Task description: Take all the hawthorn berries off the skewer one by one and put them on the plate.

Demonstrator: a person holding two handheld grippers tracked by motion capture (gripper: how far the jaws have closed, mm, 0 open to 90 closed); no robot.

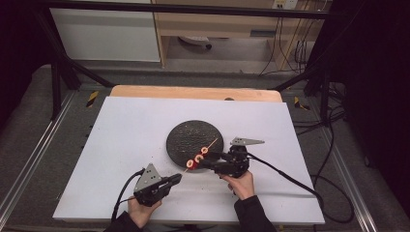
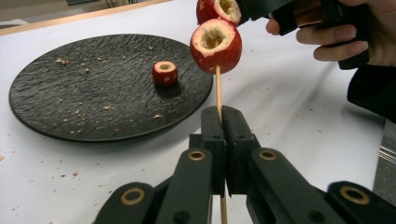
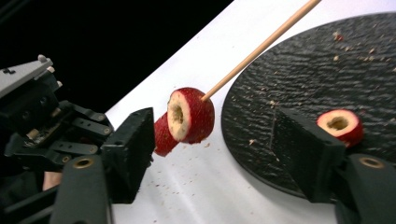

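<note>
A white table (image 1: 121,145) carries a round black plate (image 1: 186,133) near its middle, its rough face dotted with crumbs (image 2: 77,65). The left gripper (image 1: 175,180) sits low at the near left of the table, held in the person's left hand (image 1: 140,211); its jaws are pressed together on the lower end of a thin wooden skewer (image 2: 218,91), which runs up between them in the left gripper view. The skewer slants up and away over the plate's near right edge, its bare tip (image 1: 212,142) above the plate. Two red cored fruit pieces are threaded on it: the lower fruit (image 2: 215,45) nearer the left gripper and the upper fruit (image 2: 219,9) touching it just beyond. A third piece, the loose fruit (image 2: 164,73), lies on the plate, hollow side up, apart from the skewer. The right gripper (image 1: 205,162), held in the right hand (image 1: 240,184), reaches in from the right toward the threaded fruit. In the right gripper view its jaws stand wide apart with the fruit (image 3: 190,115) between them, closer to the left jaw, and holding nothing; whether either jaw touches the fruit cannot be told.
</note>
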